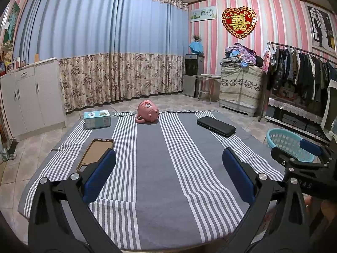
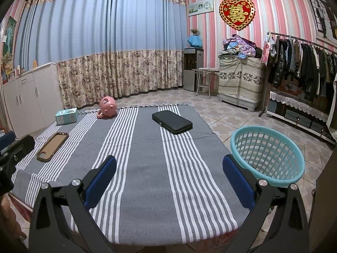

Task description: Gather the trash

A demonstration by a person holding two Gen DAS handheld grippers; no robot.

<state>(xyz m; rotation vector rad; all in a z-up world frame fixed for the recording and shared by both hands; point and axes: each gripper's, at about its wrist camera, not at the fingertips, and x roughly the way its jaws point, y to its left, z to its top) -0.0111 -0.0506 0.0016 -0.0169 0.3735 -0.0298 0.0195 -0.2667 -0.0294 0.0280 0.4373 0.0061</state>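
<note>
A grey cloth with white stripes [image 1: 151, 168] [image 2: 147, 168] covers the table. On it lie a brown phone case [image 1: 94, 152] [image 2: 52, 146], a teal box [image 1: 97, 119] [image 2: 66, 116], a pink piggy-shaped mug on its side [image 1: 148, 111] [image 2: 107, 107] and a black zip case [image 1: 215, 126] [image 2: 172, 122]. A teal mesh basket [image 1: 286, 142] [image 2: 268, 155] stands off the table's right edge. My left gripper [image 1: 168, 168] hovers open above the near cloth, holding nothing. My right gripper [image 2: 169, 175] is open too, with its right finger [image 2: 238, 181] close to the basket.
White cabinets [image 1: 31, 97] line the left wall under blue and floral curtains. At the right stand a water dispenser [image 1: 193, 73], a small stool [image 1: 207, 84], a covered cabinet piled with clothes [image 1: 240, 84] and a rack of hanging clothes [image 2: 305, 63]. The floor is tiled.
</note>
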